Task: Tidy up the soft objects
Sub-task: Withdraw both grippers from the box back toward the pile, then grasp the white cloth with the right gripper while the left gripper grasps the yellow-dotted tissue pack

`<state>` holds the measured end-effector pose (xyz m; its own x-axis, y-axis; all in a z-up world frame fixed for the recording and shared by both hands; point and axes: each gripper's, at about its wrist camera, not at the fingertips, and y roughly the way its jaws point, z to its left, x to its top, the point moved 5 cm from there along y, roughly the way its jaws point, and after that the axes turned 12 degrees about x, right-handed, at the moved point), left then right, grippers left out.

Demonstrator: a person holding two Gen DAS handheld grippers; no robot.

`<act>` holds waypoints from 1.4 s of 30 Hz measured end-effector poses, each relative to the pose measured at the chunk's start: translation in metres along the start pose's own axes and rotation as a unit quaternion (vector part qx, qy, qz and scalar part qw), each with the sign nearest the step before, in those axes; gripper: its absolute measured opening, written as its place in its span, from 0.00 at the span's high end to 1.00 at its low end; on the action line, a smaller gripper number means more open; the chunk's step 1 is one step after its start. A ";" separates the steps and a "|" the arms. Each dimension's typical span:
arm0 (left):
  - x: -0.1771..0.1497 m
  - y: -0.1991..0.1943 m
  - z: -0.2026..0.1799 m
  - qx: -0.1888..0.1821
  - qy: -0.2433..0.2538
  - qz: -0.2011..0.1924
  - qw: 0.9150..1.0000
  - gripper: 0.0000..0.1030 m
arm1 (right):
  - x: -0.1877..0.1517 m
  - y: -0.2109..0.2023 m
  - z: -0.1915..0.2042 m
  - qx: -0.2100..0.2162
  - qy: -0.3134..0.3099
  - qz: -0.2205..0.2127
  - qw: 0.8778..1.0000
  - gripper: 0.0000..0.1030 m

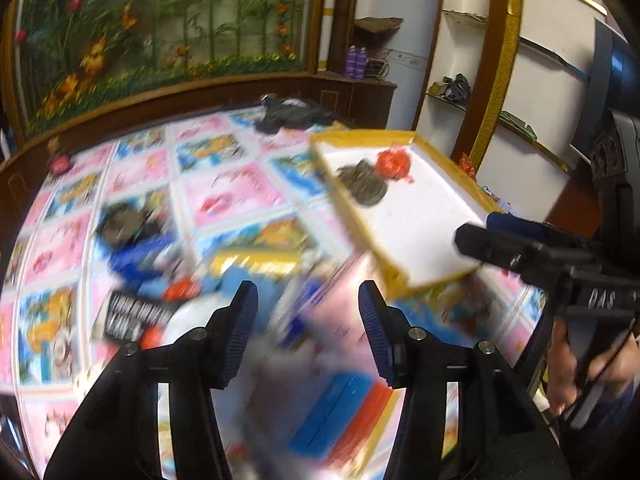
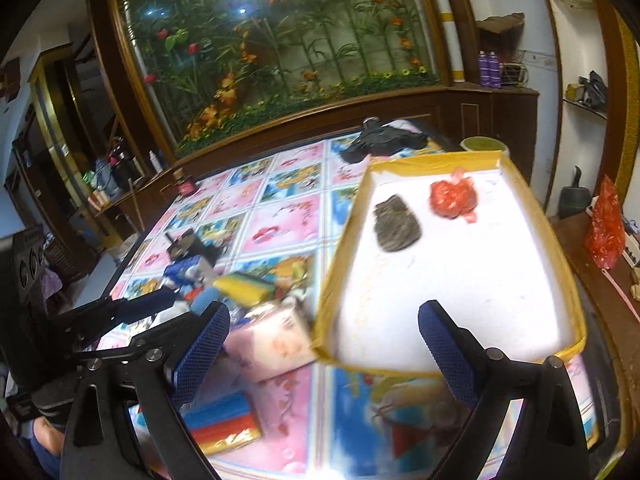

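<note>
The shallow yellow-rimmed tray (image 2: 472,280) with a white floor sits on the patterned bedcover (image 2: 276,224), filling the right wrist view from centre out to 3 o'clock; its long axis runs from the near edge at 6 o'clock away toward 12 o'clock, leaning slightly to 1 o'clock. Inside it, at the far end, lie a dark grey scrubber (image 2: 397,229) and just to its right, apart from it, a red mesh ball (image 2: 452,200). The right gripper (image 2: 324,348) hangs over the tray's near left corner with its blue pads spread wide and nothing between them. At 9 o'clock of the tray lies the loose heap: a pink packet (image 2: 276,344) touching the tray's corner, a yellow sponge (image 2: 244,286) beyond it, and a blue-red-yellow striped pack (image 2: 224,424) nearer at 7 o'clock. The left gripper (image 1: 308,332) hovers above this heap, jaws partly apart; blur hides whether anything sits between them; the tray (image 1: 404,216) stands at its 2 o'clock.
</note>
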<state>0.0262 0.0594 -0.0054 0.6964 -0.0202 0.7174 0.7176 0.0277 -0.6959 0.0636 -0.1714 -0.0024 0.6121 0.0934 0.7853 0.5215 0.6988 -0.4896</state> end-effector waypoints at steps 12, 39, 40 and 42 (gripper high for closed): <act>-0.084 -0.001 0.142 0.093 -0.154 0.081 0.980 0.50 | -0.038 0.043 0.040 0.048 -0.051 0.062 0.996 0.03; -0.087 0.034 0.164 0.097 -0.201 0.078 0.972 0.45 | -0.030 0.129 0.128 0.089 -0.088 0.126 0.984 0.15; -0.087 0.034 0.163 0.096 -0.200 0.078 0.972 0.45 | -0.029 0.139 0.132 0.082 -0.095 0.131 0.984 0.17; -0.086 0.034 0.162 0.092 -0.199 0.077 0.973 0.45 | -0.030 0.156 0.135 0.056 -0.112 0.142 0.982 0.26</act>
<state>-0.0100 0.2241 -0.0856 0.7124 0.3855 0.5864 0.5655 0.1794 -0.8050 0.0461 0.0306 -0.0512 0.5704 0.4401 0.6935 0.2734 0.6945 -0.6656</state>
